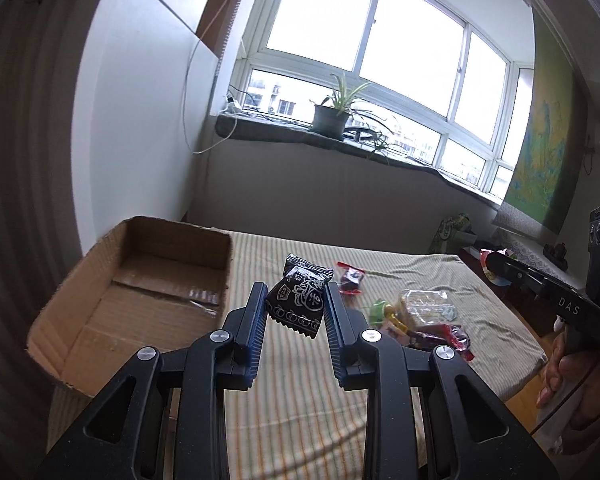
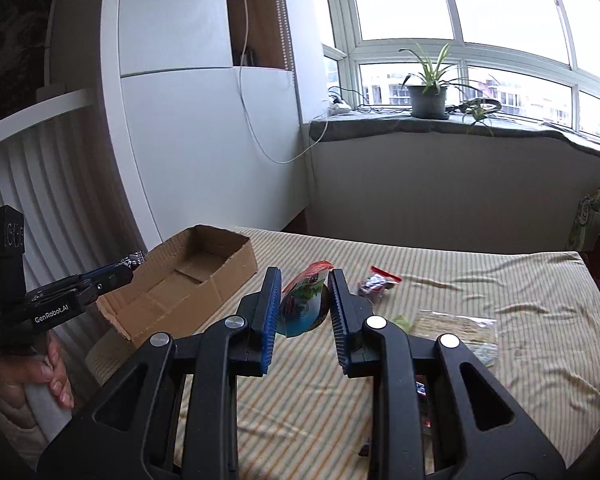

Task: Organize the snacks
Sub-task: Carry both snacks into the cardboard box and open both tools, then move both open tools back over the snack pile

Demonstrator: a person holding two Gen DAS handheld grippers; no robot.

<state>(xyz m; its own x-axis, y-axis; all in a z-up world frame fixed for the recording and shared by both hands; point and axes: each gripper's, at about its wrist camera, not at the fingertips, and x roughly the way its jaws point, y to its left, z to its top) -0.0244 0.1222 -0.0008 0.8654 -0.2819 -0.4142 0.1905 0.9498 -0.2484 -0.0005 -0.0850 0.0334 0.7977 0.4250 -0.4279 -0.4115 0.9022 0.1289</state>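
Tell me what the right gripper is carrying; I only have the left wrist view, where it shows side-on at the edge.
Observer: The right gripper is shut on a round green-and-red snack pack, held above the striped bedcover.
Operator: Does its camera see anything in the brown cardboard box?
Observer: The right wrist view shows only bare cardboard on the visible floor of the brown cardboard box; the near wall hides part of it.
Operator: Where is my left gripper relative to the box?
Observer: The left gripper pokes in from the left, its tips beside the box's near-left corner, with the black printed snack packet just showing at them.
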